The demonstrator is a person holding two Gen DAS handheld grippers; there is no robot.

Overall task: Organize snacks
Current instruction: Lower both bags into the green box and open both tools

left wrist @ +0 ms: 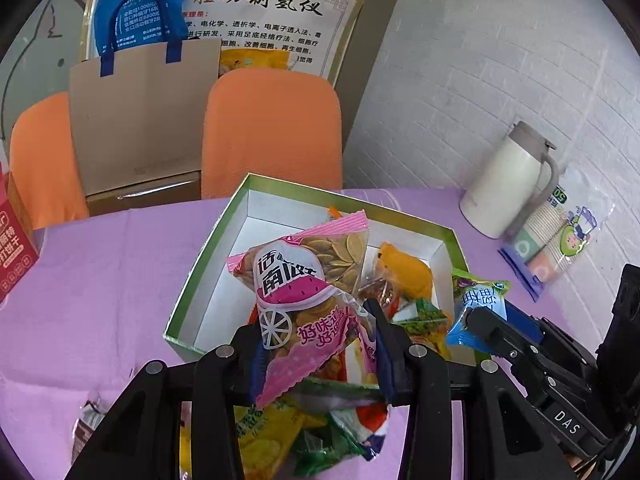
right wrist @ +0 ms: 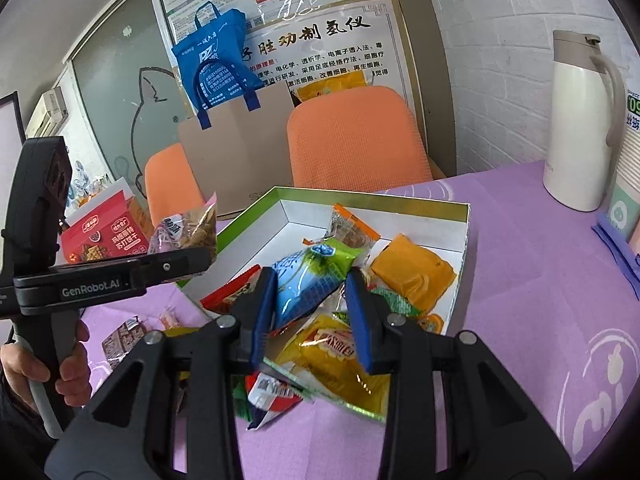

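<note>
**Both grippers carrying packets to the box**

Left wrist view: my left gripper (left wrist: 316, 344) is clamped on a crinkly pink seed packet (left wrist: 308, 292), its clear window showing flat pale seeds. The packet hangs above the near wall of the shallow green-rimmed box (left wrist: 192, 280), which stands on a matte purple tablecloth (left wrist: 100, 272). An orange pouch (left wrist: 404, 272) lies inside. I judge the step to be mid-transfer; next I must carry the packet over the bare white floor and release it.

Right wrist view: my right gripper (right wrist: 312, 312) pinches a glossy, pillow-shaped blue-and-green packet (right wrist: 308, 276) between its blue pads (right wrist: 360, 312), above the box interior, where foil sachets already lie heaped. A yellow packet (right wrist: 340, 364) overhangs the near rim; a smooth cream flask (right wrist: 580, 120) stands well apart. Release here looks feasible, though slippery film may slide
</note>
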